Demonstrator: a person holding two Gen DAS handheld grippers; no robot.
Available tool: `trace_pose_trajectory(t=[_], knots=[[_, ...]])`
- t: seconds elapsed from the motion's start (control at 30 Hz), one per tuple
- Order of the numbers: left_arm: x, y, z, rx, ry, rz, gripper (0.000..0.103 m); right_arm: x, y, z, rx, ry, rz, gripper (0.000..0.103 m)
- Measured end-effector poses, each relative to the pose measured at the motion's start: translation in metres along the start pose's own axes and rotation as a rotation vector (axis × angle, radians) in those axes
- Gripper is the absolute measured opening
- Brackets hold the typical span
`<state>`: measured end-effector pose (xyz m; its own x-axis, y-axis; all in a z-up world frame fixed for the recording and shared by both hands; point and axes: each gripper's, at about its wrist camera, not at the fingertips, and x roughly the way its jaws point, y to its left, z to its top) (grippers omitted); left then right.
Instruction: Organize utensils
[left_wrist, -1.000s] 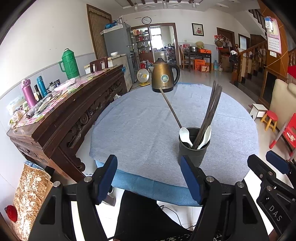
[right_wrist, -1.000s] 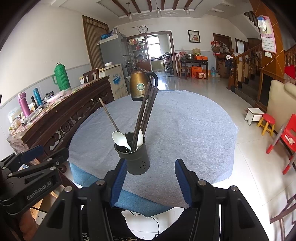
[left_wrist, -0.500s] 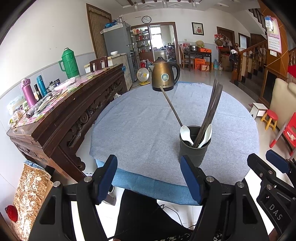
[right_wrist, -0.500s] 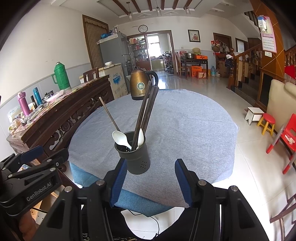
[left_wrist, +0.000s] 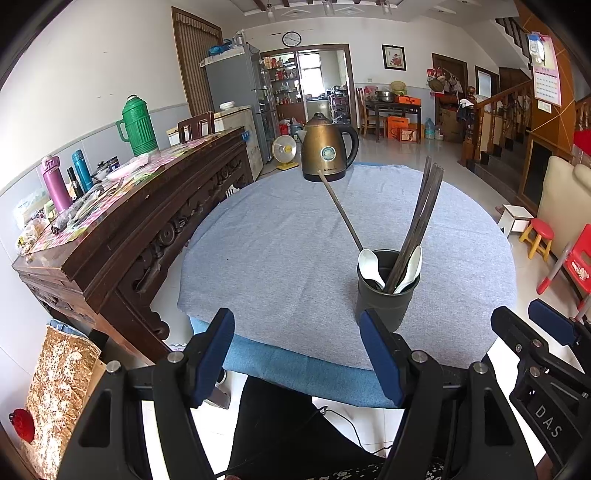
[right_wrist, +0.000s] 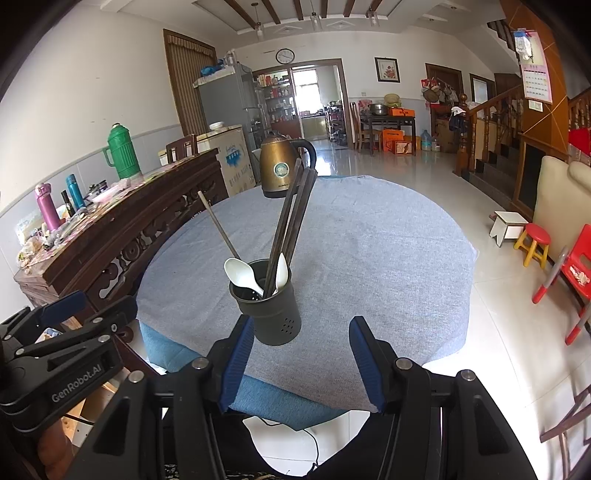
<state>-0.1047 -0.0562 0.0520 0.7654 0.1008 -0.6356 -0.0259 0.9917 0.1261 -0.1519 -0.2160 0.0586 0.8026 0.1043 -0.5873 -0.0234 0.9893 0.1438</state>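
While we are holding both the left gripper (left_wrist: 297, 354) and right gripper (right_wrist: 301, 363) spread and empty, any careless reach is risking tipping the utensil holder (right_wrist: 269, 306) by its leaning chopsticks (right_wrist: 291, 225).

Both wrist views look from the surface's (left_wrist: 280, 251) near edge, slightly downward; both show the utensil holder (right_wrist: 271, 314).

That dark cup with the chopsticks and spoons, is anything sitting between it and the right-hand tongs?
Nothing visible does. The right tongs hang open just short of the cup, with only bare grey cloth between them.
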Motion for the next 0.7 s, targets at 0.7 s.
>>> trace_pose_trajectory(t=[0.7], knots=[[0.013,-0.016,0.023,0.022,0.005,-0.016,0.071,0.006,-0.012,0.013,-0.003,-0.015,-0.024,0.058]])
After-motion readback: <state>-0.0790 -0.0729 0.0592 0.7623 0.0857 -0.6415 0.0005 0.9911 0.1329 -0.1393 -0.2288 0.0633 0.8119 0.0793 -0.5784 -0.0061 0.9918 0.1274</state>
